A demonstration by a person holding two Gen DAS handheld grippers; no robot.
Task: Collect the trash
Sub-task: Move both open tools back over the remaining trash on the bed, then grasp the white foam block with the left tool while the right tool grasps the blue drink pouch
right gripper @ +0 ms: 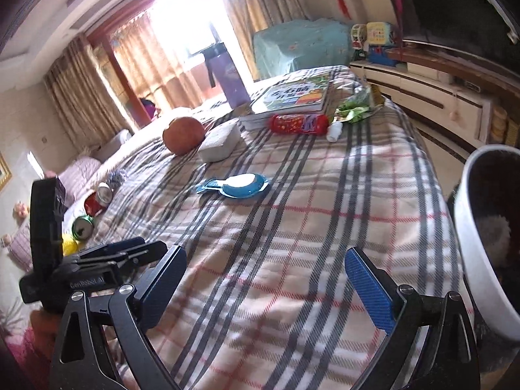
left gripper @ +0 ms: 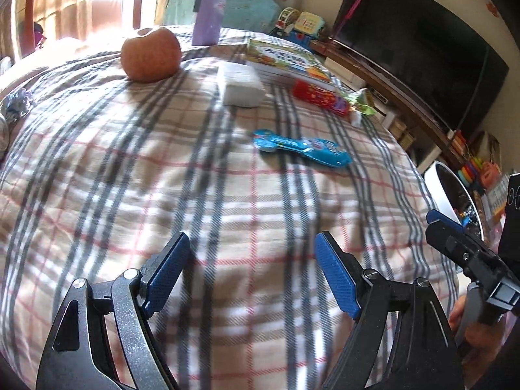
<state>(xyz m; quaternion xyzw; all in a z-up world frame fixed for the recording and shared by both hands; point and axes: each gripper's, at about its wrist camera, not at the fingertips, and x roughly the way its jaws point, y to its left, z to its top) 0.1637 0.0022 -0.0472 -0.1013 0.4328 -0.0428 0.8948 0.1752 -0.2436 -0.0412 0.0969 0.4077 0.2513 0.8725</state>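
A blue wrapper (left gripper: pixel 302 148) (right gripper: pixel 237 187) lies flat on the plaid blanket (left gripper: pixel 162 178) (right gripper: pixel 325 227), well ahead of both grippers. Further back, a red wrapper (left gripper: pixel 320 97) (right gripper: pixel 299 123), a green wrapper (left gripper: pixel 360 100) (right gripper: pixel 356 109) and a small white bottle (left gripper: pixel 356 118) (right gripper: pixel 334 131) lie beside a book. My left gripper (left gripper: pixel 252 243) hovers open over bare blanket, holding nothing. My right gripper (right gripper: pixel 266 256) is open and empty too, next to a white bin (right gripper: pixel 477 243) (left gripper: pixel 448 191) at the blanket's right edge.
An apple (left gripper: pixel 151 55) (right gripper: pixel 183 135), a white block (left gripper: pixel 240 86) (right gripper: pixel 219 144), a picture book (left gripper: pixel 286 58) (right gripper: pixel 292 94) and a purple bottle (left gripper: pixel 211 9) stand at the back. Two cans (right gripper: pixel 97 198) and crumpled foil (right gripper: pixel 117 175) lie far left. A TV (left gripper: pixel 422 42) lines the right wall.
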